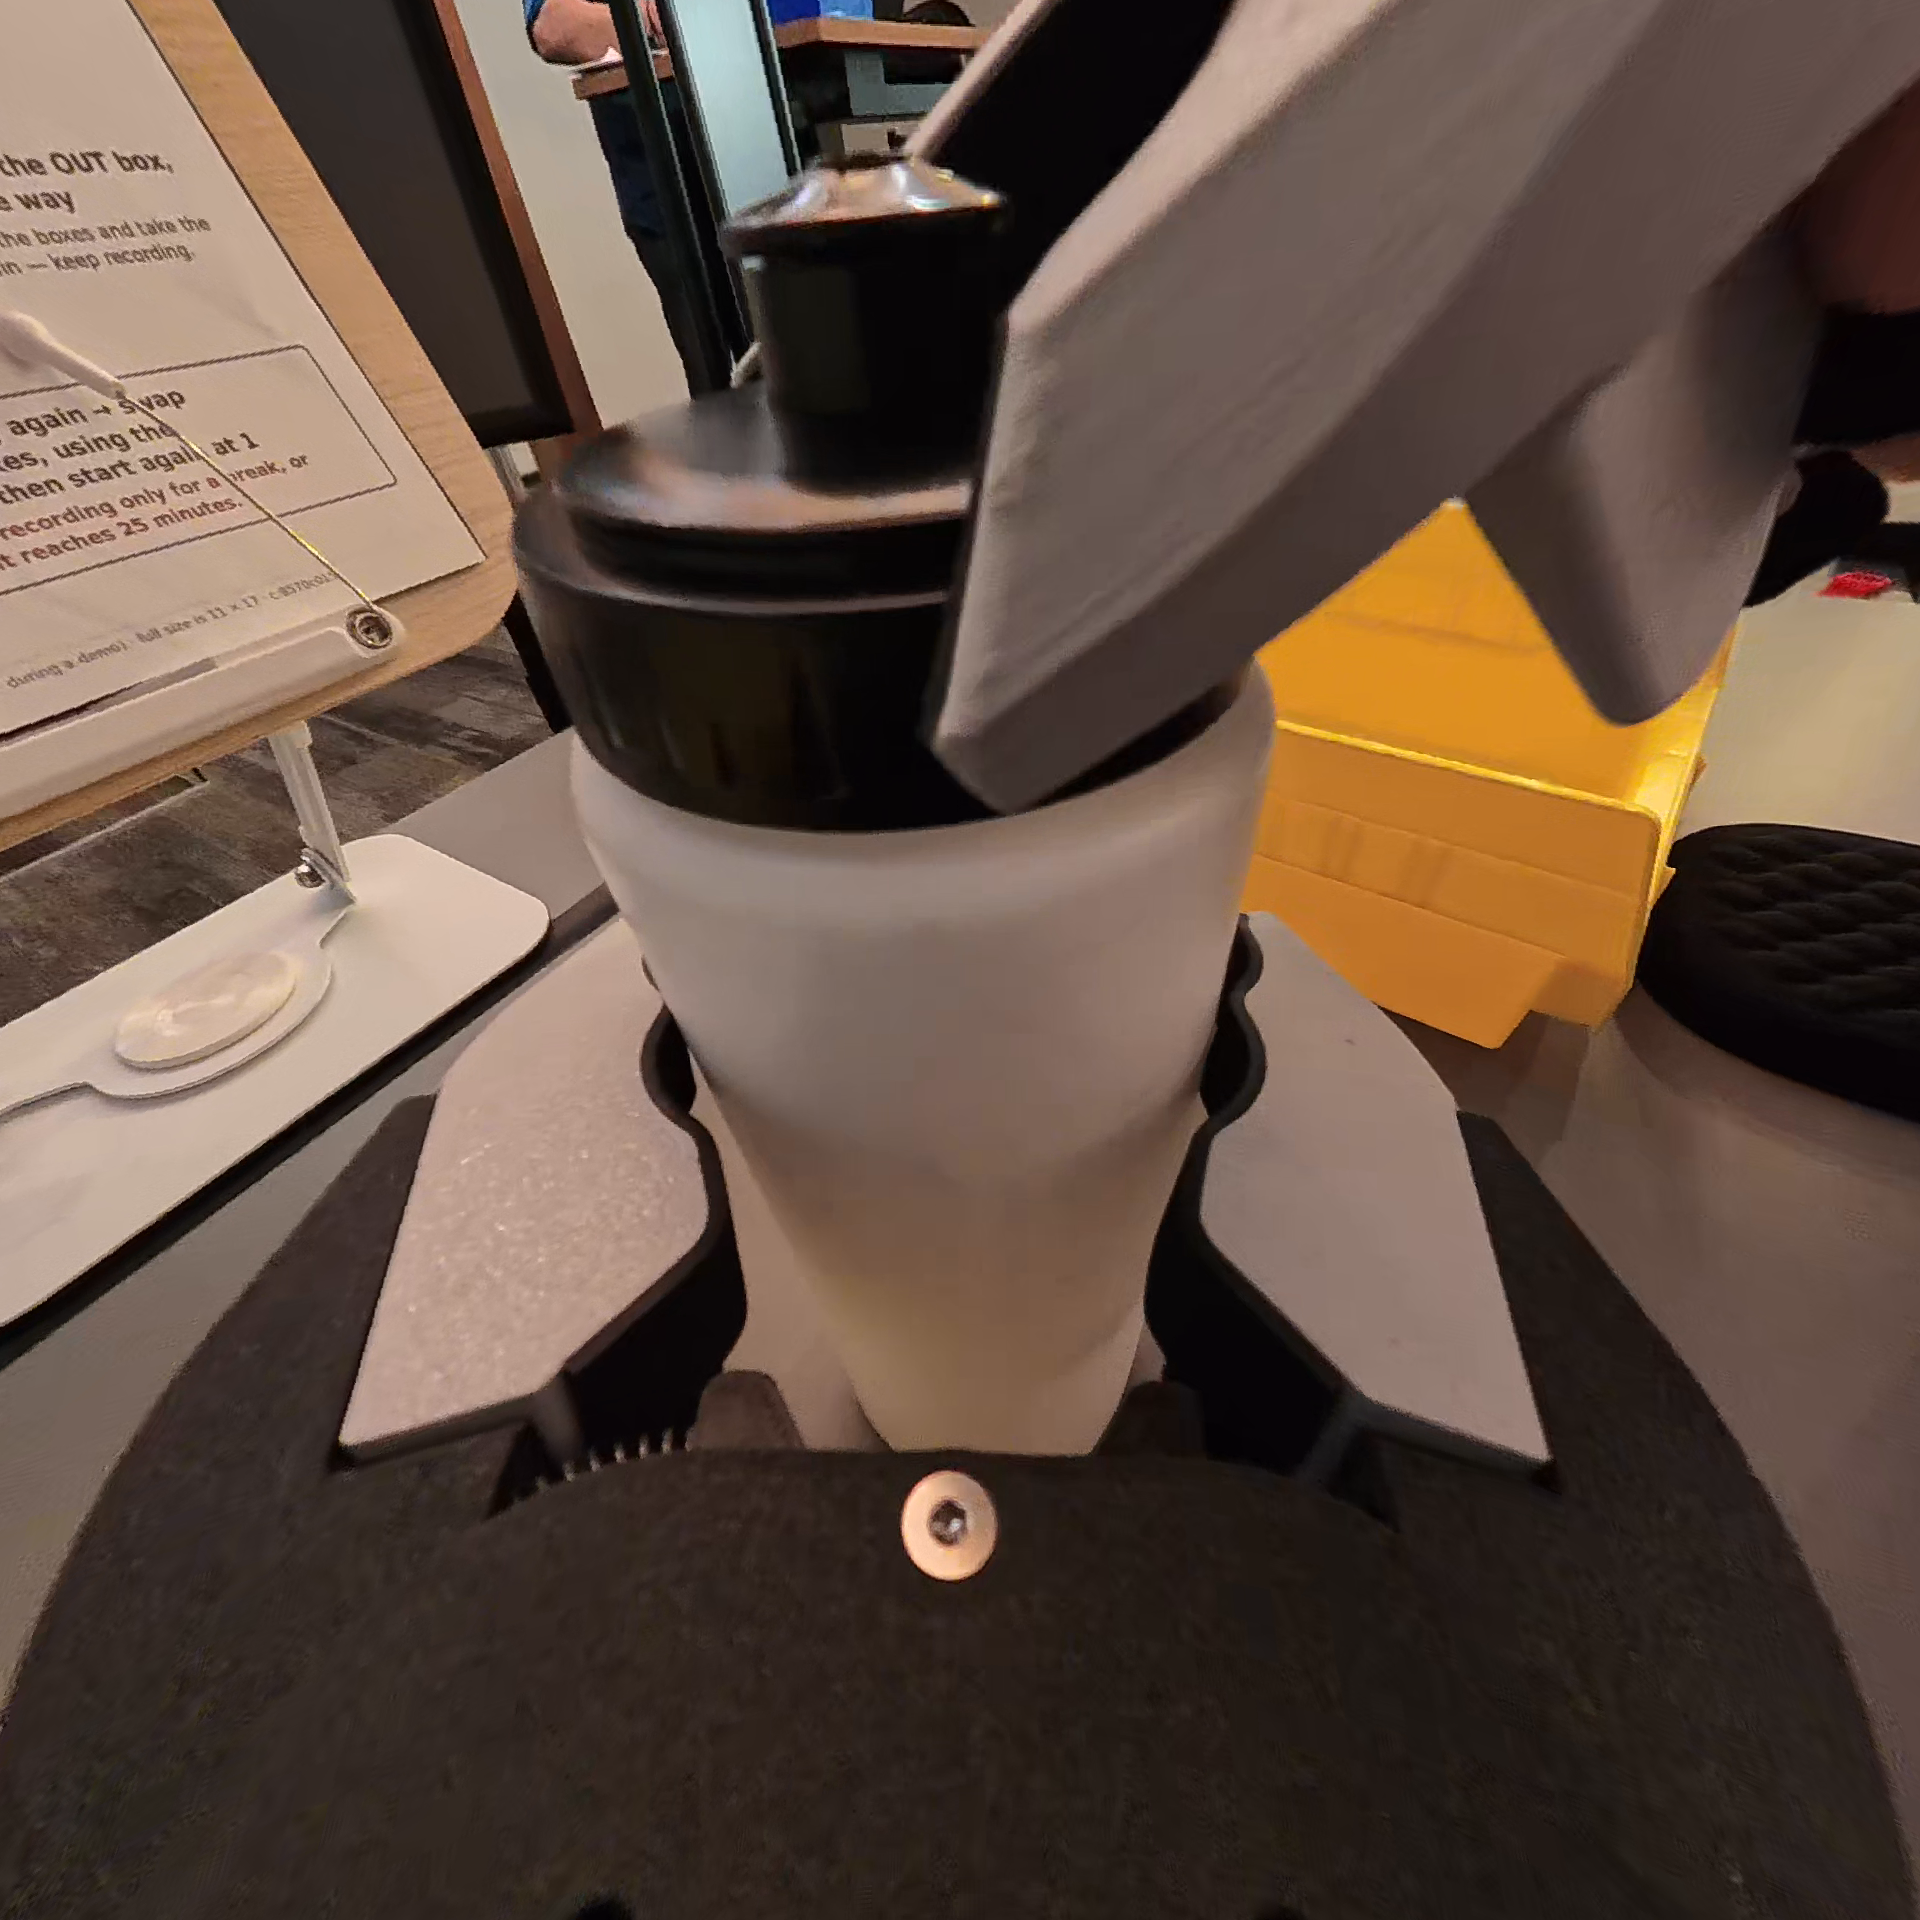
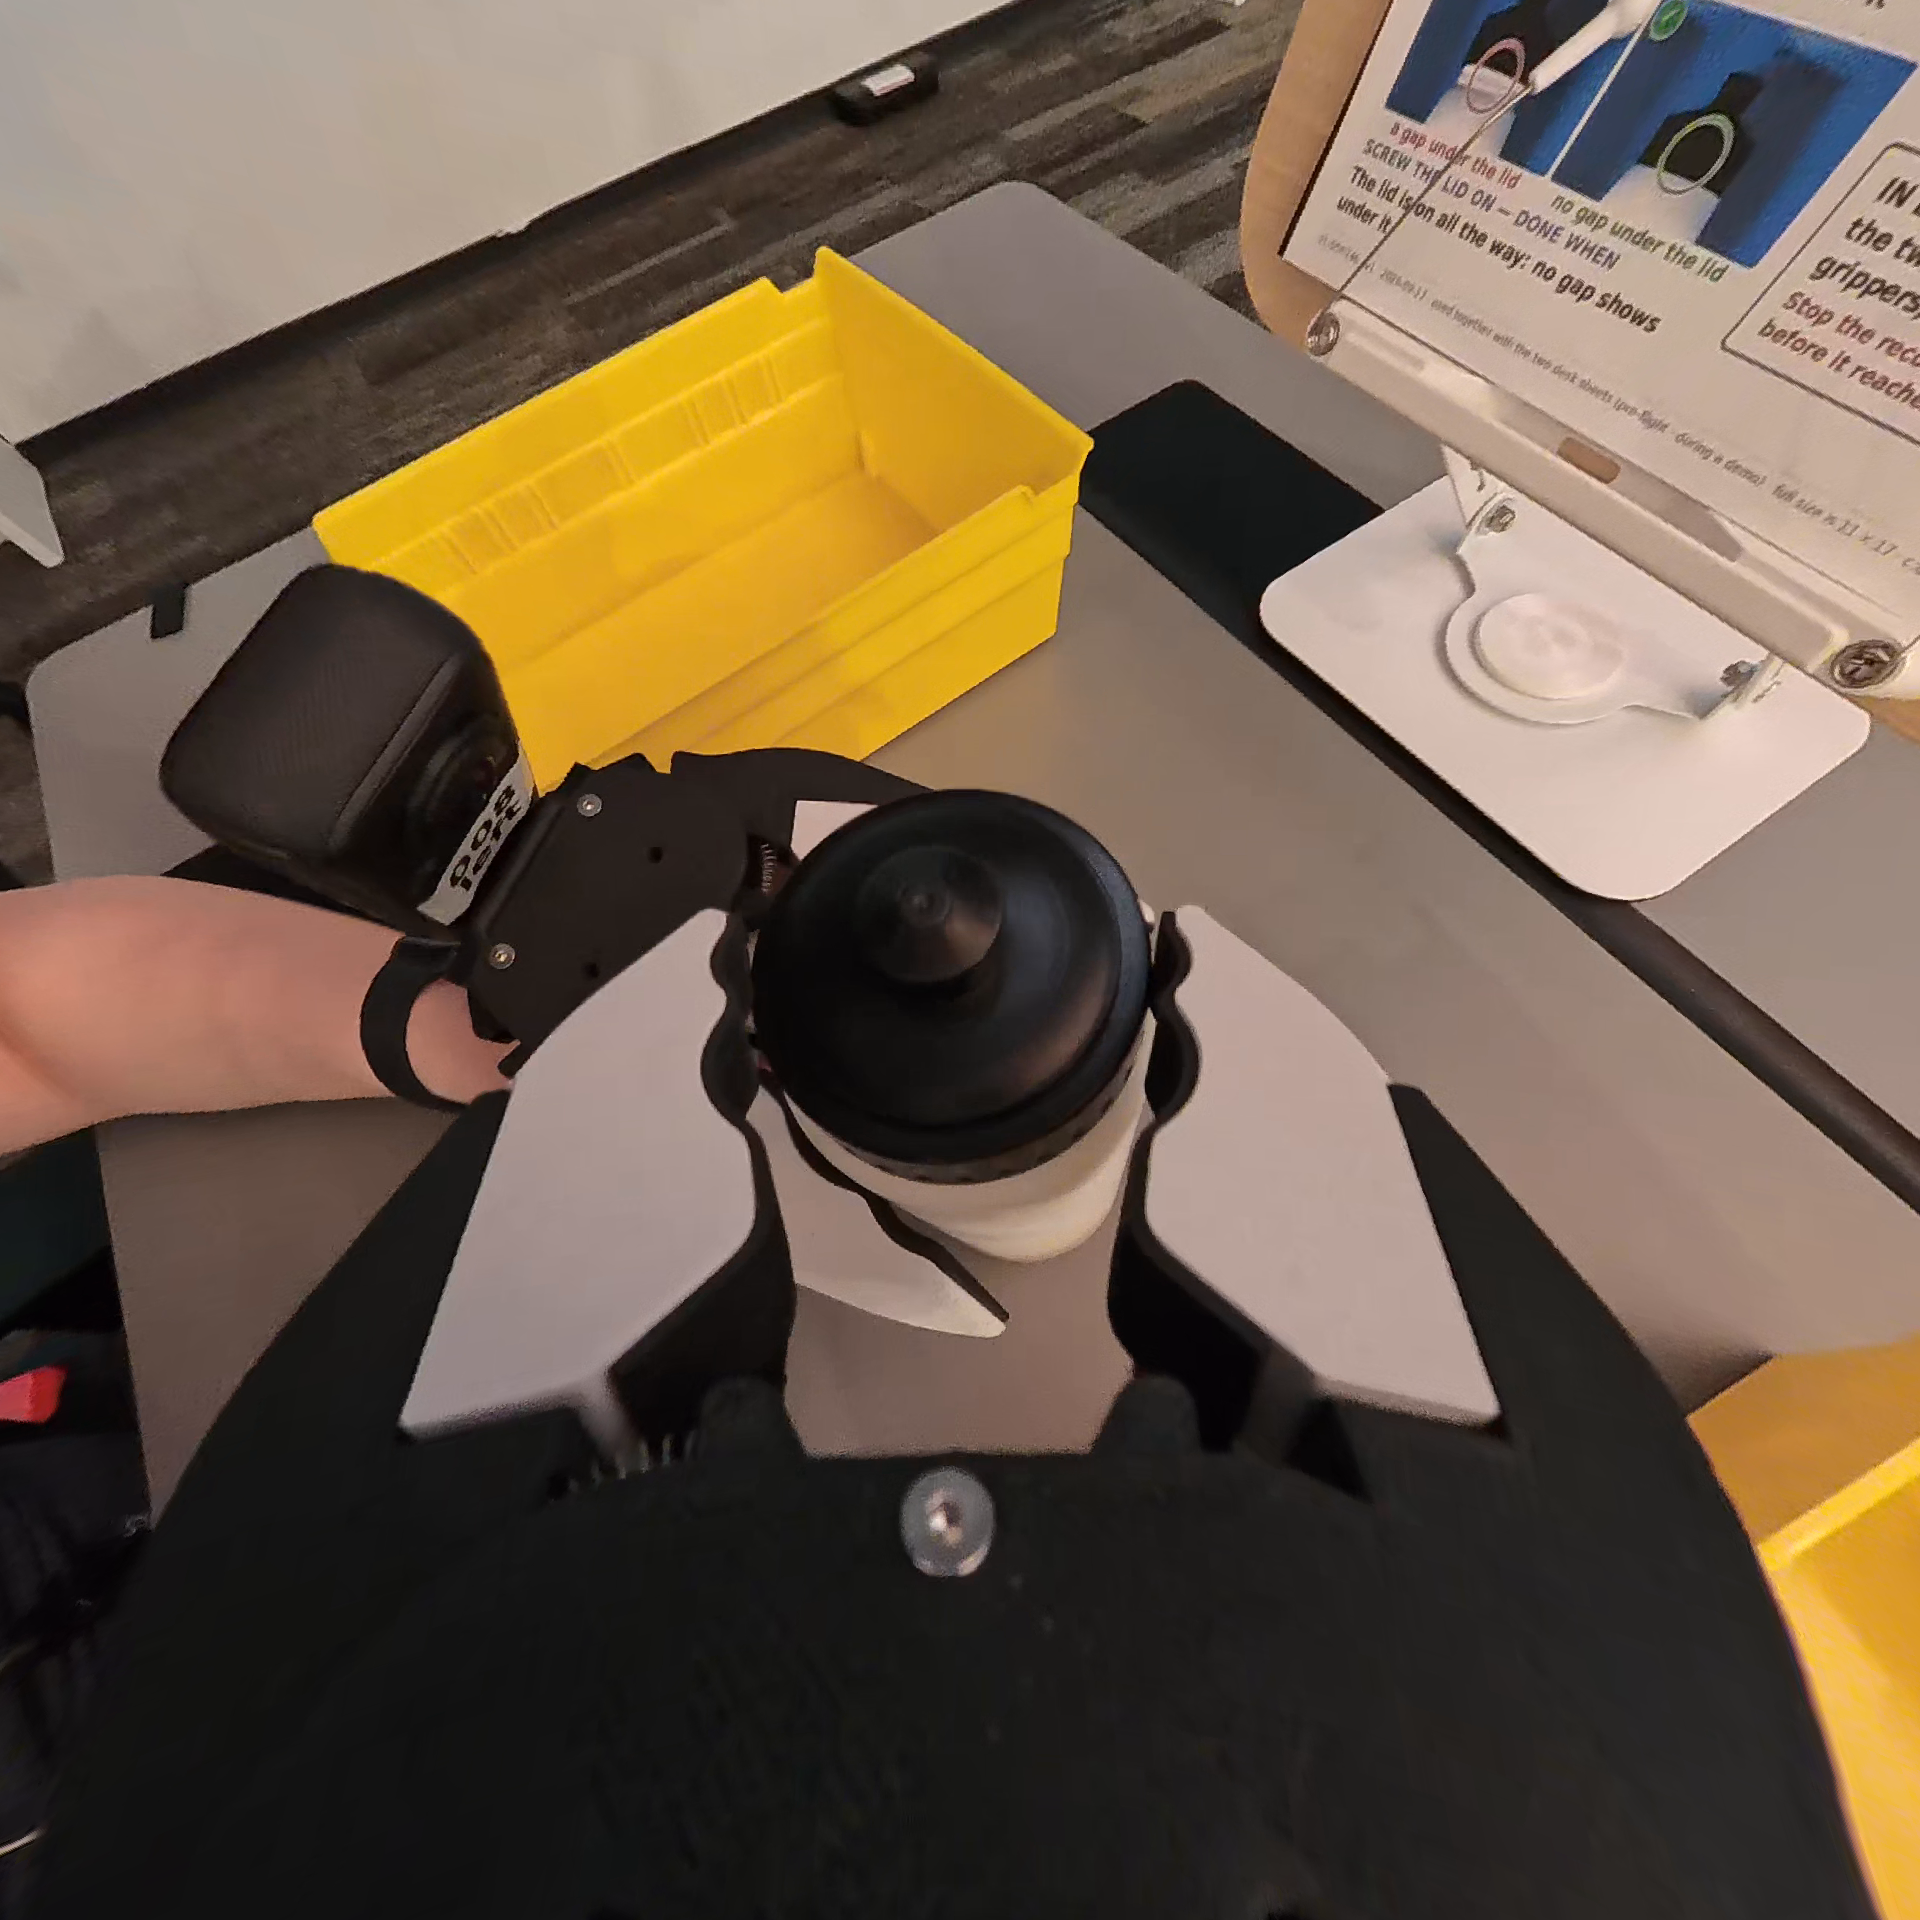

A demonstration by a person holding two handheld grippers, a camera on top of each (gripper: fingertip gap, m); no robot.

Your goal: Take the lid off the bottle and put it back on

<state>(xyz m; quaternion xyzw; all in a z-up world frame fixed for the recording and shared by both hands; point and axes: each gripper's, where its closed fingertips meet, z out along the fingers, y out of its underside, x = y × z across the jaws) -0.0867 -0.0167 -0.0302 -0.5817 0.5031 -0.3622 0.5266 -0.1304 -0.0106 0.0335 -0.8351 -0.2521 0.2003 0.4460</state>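
Right claw [image 2: 951,1023] straddles lid [image 2: 940,977].

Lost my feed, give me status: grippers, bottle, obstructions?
Left gripper shut on white bottle body. Right gripper shut on black lid, lid on bottle. Nothing in the way.

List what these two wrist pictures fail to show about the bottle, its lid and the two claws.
- Bottle base: left wrist view, hidden behind the left claw; right wrist view, hidden under the lid.
- Lid thread: both views, covered by the lid skirt, so how far it is screwed cannot be told.
- Lid's right side: left wrist view, covered by the right claw.
- Lid edge ribs: left wrist view, motion blurred.
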